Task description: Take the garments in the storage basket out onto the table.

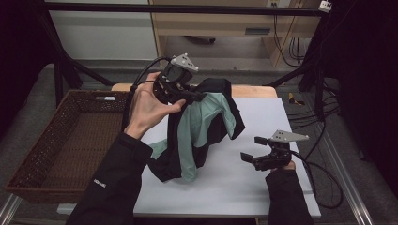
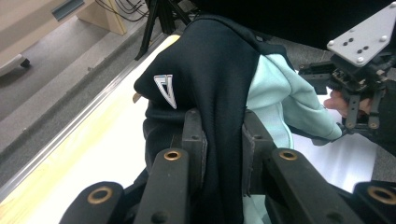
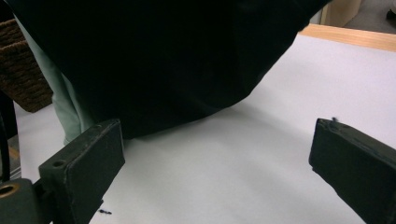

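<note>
A black garment with a mint-green lining (image 1: 206, 126) hangs above the white mat (image 1: 267, 117), its lower end resting on the mat. My left gripper (image 1: 195, 95) is held high at the back, shut on a fold of the black cloth (image 2: 210, 70), which carries a small silver logo (image 2: 166, 88). The cloth is pinched between both pads (image 2: 223, 126). My right gripper (image 1: 253, 148) rests low on the mat to the right of the garment, open, with nothing between its fingers. In the right gripper view the dark cloth (image 3: 163, 56) hangs just beyond the open jaws (image 3: 217, 144).
A brown wicker basket (image 1: 28, 154) stands left of the mat. The wooden table edge (image 1: 253, 90) runs behind the mat. Cables (image 1: 324, 140) trail off the right side. Bare mat lies in front of and right of the garment.
</note>
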`<state>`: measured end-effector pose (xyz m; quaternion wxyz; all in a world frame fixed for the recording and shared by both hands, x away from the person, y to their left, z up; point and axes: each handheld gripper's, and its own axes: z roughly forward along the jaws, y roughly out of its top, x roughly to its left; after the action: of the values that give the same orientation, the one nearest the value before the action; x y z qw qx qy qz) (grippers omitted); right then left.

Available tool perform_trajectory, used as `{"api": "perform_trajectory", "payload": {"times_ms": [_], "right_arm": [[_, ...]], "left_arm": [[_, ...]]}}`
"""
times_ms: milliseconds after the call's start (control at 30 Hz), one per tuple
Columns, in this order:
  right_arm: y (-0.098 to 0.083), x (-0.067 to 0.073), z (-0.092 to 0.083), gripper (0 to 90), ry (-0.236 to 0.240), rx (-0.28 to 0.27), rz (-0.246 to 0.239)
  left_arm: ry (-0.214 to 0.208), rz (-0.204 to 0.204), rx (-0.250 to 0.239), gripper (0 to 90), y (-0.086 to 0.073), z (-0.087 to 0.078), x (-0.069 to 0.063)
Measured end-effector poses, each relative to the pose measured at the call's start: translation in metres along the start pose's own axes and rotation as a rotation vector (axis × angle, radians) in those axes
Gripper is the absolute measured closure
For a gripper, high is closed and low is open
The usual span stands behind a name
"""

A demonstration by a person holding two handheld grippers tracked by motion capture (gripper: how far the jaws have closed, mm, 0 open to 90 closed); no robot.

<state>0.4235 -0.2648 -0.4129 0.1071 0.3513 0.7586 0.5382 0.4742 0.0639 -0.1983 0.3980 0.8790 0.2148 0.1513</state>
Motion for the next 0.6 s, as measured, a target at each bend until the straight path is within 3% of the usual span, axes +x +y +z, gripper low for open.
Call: {"api": "perform_trajectory", "payload": {"times_ms": [600], "right_arm": [[0.000, 0.000, 0.000, 3.8, 0.001, 0.002, -0.003]], "left_arm": [[-0.006, -0.023, 0.046, 73.2, -0.035, 0.031, 0.004]]}}
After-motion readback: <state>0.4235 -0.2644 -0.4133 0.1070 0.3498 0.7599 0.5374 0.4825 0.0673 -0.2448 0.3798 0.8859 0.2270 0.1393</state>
